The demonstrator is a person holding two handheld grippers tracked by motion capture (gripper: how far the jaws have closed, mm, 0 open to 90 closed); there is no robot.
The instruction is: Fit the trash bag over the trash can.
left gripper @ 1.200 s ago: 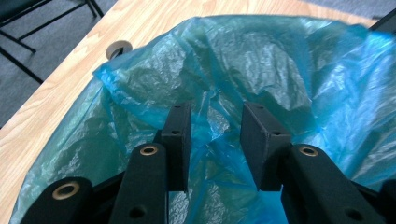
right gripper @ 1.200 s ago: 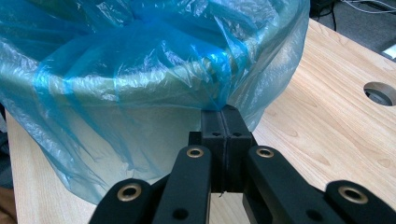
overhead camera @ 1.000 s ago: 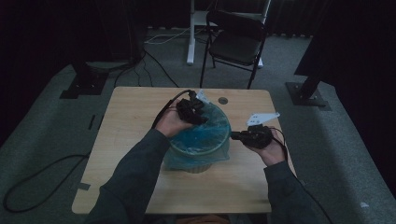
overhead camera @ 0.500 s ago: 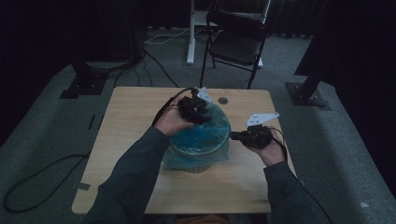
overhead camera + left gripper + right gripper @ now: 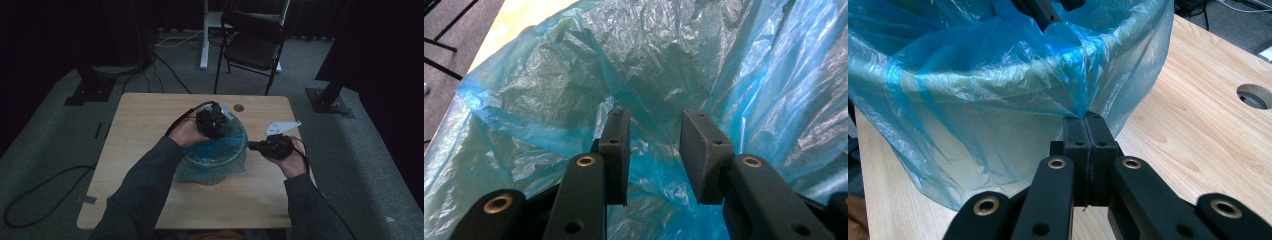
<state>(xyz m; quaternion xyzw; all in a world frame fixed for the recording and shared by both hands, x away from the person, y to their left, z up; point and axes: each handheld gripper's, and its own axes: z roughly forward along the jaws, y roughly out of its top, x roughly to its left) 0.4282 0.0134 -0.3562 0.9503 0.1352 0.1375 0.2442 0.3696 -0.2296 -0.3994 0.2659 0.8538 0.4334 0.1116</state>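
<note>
While the liner is only half seated, this is how the moment stands:

Bin: a round bin (image 5: 212, 172) stands mid-table (image 5: 145, 120), just ahead of the person.
Liner: a blue plastic bag (image 5: 220, 150) lies inside the bin, its edge folded over the rim and hanging down the outside wall.
Right gripper (image 5: 252, 146): its fingers (image 5: 1075, 131) are pressed together on a pinch of the bag's hem at the bin's right side, film drawn taut up to the rim (image 5: 998, 82).
Left gripper (image 5: 212, 122): it hangs over the far-left rim; its fingers (image 5: 616, 137) stand apart with crumpled film between them, not yet pinched, and they have just been closing.
Step in hand: by my reading, gathering slack at the far side to pull it over the rim.
Doing it well: keep the right pinch steady as an anchor; close the left fingers on a single fold; draw outward and down gently, since thin film tears.
Risk: a hard pull could tip the light bin.
</note>
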